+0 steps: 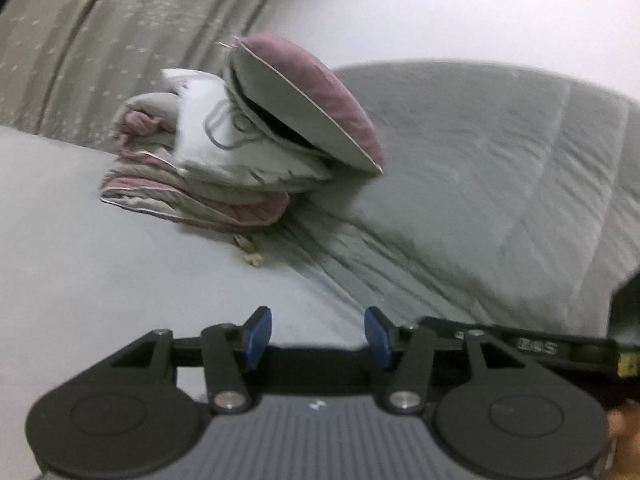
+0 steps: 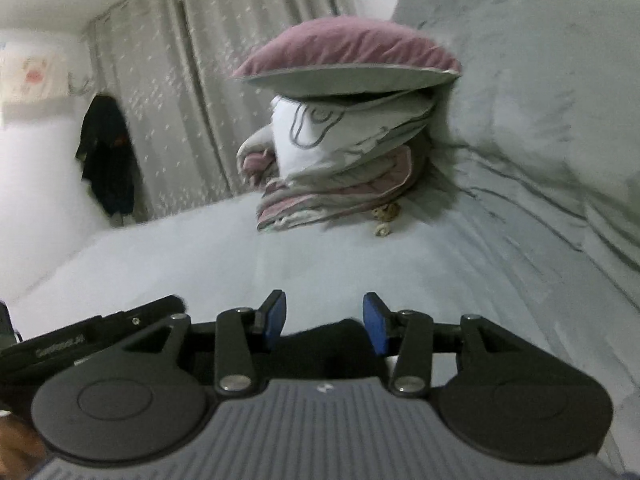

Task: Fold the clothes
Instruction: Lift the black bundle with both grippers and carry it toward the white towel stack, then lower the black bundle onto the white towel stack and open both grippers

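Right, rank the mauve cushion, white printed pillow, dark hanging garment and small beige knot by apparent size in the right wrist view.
1. mauve cushion and white printed pillow, too alike to separate
2. dark hanging garment, though it hangs farther off
3. small beige knot

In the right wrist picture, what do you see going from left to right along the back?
Picture on the wall → dark clothes hanging up → curtain → pile of pillows and bedding → grey quilt.
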Tool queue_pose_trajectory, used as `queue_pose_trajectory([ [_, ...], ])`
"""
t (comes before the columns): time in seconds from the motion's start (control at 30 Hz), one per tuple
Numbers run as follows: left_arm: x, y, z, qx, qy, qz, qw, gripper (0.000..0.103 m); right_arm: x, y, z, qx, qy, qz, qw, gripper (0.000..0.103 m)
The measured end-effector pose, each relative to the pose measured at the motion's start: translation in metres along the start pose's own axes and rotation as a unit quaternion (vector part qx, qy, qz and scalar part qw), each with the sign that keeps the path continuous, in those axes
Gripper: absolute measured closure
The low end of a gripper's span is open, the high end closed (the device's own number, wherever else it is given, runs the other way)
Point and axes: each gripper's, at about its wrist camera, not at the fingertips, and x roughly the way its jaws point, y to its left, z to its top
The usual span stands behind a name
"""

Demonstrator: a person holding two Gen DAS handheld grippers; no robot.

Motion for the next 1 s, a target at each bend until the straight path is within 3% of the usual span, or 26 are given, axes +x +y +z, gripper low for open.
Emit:
queue_pose_trajectory([
  [0.2,0.016,0.009,-0.042,0.039,0.037,0.002,0.9985,0.049,0.033,-0.007,-0.029,-0.033,0.042,-0.035,0.998,0.057],
  [0.37,0.009,0.008,-0.036,0.052,0.023,0.001,0.9984,0.047,0.033,-0.022,-0.04,0.007,0.031,-0.019,0.999,0.057],
  [0.57,-0.028,-0.012,-0.023,0.114,-0.042,-0.022,0.9923,0.038,0.001,-0.002,-0.02,-0.021,-0.013,-0.013,1.0,0.057],
  [0.7,-0.036,-0.02,-0.037,0.139,-0.02,-0.058,0.9883,0.038,-0.017,0.008,-0.018,-0.034,-0.029,0.001,0.999,0.057],
  [0.87,-0.029,-0.021,-0.062,0.165,0.004,-0.064,0.9842,0.038,-0.008,0.012,-0.032,-0.063,0.015,-0.004,0.998,0.057],
  [1.0,-0.031,-0.025,-0.054,0.161,0.017,-0.057,0.9851,0.038,0.0,0.004,-0.041,-0.05,0.027,-0.024,0.998,0.059],
])
